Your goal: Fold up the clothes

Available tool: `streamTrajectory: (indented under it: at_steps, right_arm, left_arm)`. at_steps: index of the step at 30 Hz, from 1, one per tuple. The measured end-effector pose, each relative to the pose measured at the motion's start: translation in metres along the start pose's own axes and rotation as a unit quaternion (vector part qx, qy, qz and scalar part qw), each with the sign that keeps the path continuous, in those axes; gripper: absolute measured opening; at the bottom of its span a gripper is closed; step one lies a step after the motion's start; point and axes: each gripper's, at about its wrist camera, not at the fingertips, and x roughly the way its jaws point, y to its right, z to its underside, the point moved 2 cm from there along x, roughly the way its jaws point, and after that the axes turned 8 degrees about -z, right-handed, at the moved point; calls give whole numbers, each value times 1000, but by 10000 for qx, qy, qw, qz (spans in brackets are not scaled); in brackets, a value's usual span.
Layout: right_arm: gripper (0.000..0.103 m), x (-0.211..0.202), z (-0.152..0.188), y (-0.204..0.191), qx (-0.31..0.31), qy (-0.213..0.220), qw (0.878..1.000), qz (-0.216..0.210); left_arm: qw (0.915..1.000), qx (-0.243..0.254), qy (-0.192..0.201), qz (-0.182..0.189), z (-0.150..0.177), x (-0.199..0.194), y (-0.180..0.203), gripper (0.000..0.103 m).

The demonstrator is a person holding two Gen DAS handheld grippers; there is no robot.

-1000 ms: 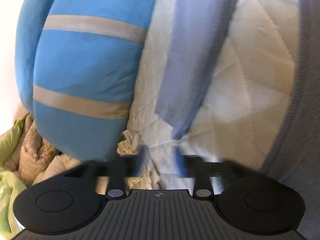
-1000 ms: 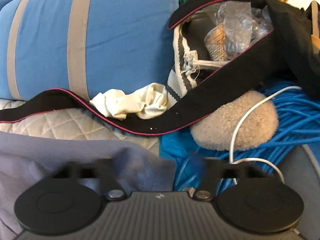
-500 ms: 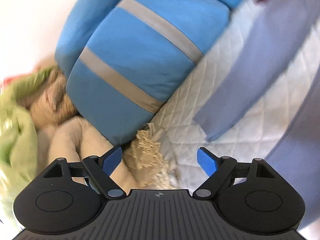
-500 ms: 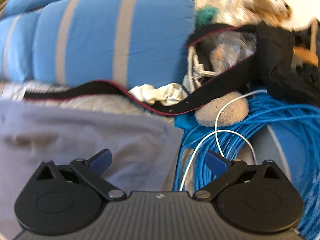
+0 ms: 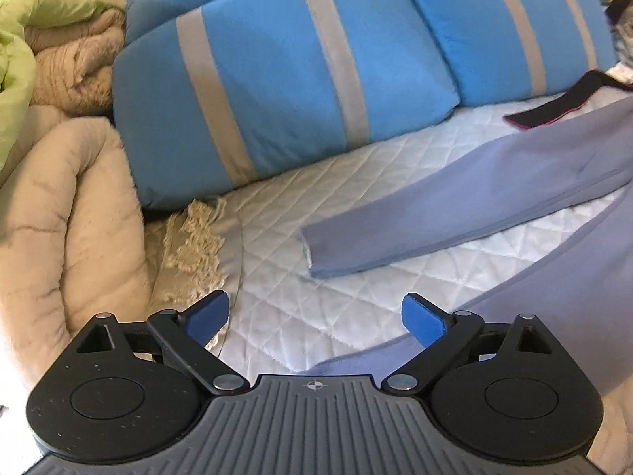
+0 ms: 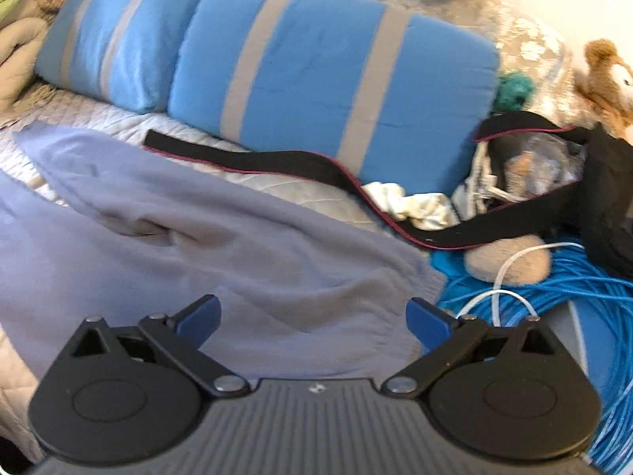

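Lying flat: soft lavender garment (image 5: 455, 213), quilted bedspread (image 5: 316, 308).

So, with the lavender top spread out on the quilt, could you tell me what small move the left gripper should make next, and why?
Probably reach the left gripper forward to the cuff end of the lavender sleeve and close on it. Its jaws are opening with nothing between them, and the sleeve lies flat, stretched out sideways on the white quilt, still unfolded. The right gripper is open above the garment's body.

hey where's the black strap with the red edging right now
In the right wrist view the black strap lies across the middle, on the quilted bed cover along the foot of the blue striped pillow, just beyond the lavender garment.
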Motion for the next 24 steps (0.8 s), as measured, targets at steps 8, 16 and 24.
streamTrajectory:
  at_steps: [8,16,24]
  right_arm:
    - [103,16,-20,-67,-181,-60,9990,-413]
    - [103,32,-28,-106,-633,91,9935,-942]
    - [103,41,-18,-95,-728,109,9932,-901]
  left_arm:
    - [9992,-345,-25,223,-25,56,12,97]
    - [9929,-168,92,1170,-57,141,40,97]
    - [9812,-190,-261,1903,-60,202,41,66]
